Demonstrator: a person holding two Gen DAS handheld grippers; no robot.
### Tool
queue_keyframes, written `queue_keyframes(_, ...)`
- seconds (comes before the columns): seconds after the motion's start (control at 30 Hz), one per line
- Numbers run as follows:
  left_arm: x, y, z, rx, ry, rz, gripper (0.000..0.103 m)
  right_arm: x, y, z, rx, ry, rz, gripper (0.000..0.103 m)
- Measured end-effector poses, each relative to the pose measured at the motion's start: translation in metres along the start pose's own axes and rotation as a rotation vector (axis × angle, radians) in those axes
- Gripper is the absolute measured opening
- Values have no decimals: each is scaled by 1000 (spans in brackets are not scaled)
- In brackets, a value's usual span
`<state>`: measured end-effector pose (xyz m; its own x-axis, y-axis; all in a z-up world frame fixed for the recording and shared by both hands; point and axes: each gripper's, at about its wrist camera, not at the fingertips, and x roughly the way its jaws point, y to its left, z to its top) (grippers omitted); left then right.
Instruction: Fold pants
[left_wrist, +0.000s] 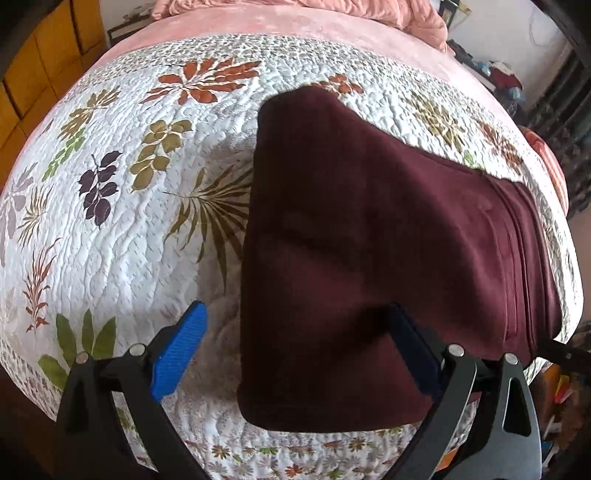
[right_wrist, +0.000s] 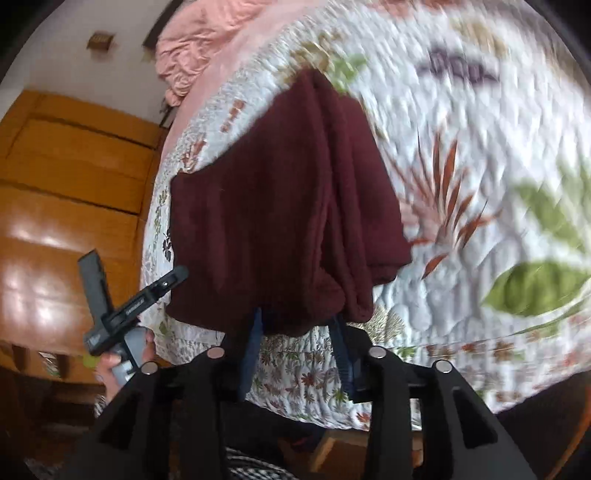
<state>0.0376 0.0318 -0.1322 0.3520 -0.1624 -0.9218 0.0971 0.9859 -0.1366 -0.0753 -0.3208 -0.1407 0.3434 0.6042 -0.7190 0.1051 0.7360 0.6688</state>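
The maroon pants (left_wrist: 369, 229) lie folded in a thick stack on the floral quilt (left_wrist: 122, 229). My left gripper (left_wrist: 295, 325) is open above the near left corner of the stack; its left blue finger (left_wrist: 181, 350) is over the quilt and its right finger (left_wrist: 413, 350) is over the cloth. In the right wrist view the pants (right_wrist: 280, 206) show with layered edges at the near end. My right gripper (right_wrist: 295, 325) is open at the near edge of the stack, its fingertips tucked under the overhanging cloth. The left gripper's body (right_wrist: 122, 310) shows at the left.
The quilt (right_wrist: 480, 184) covers a bed with pink bedding (left_wrist: 295, 22) at the far end. A wooden wardrobe (right_wrist: 66, 184) stands beside the bed. Cluttered shelves (left_wrist: 554, 92) are at the far right.
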Motion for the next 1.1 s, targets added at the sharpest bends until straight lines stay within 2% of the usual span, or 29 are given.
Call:
queue_keyframes(0.03,-6,1,0,-16,-15,-9,97,-6,5,1,-25,-11,-23,40)
queue_keyframes(0.17,-32,-10,9,2,-98,-30,97,-38,33,14,-128,-135,-268,40)
queue_keyframes(0.2,-33,-14,12,14,-105,-26,97,-46,39,20,-139,-171,-263,41)
queue_keyframes(0.27,-31,-23,18,34,-118,-12,97,-47,51,33,-167,-175,-204,46)
queue_keyframes(0.4,-14,-34,32,41,-100,20,97,-20,62,66,-195,-175,-141,47)
queue_keyframes(0.47,-7,-36,37,48,-91,57,97,1,71,84,-194,-172,-140,47)
queue_keyframes(0.53,0,-34,37,44,-68,68,97,24,65,103,-175,-132,-149,47)
queue_keyframes(0.63,18,-22,37,33,-1,65,98,50,42,114,-138,-84,-229,41)
queue_keyframes(0.7,36,-11,36,-1,61,7,98,58,28,116,-104,-82,-197,40)
queue_keyframes(0.83,52,14,37,-142,138,-131,99,54,21,116,-84,-89,-147,41)
queue_keyframes(0.87,50,16,36,-144,134,-140,99,46,21,115,-86,-106,-114,42)
queue_keyframes(0.93,36,17,31,-134,108,-137,97,31,20,112,-78,-132,-87,57)
queue_keyframes(0.97,27,19,27,-126,99,-144,97,17,19,107,-83,-158,-66,59)
queue_keyframes(1.03,13,22,21,-94,93,-216,97,-1,17,101,-101,-181,-36,64)
queue_keyframes(1.1,1,29,14,-68,89,-277,97,-17,9,91,-113,-164,-16,68)
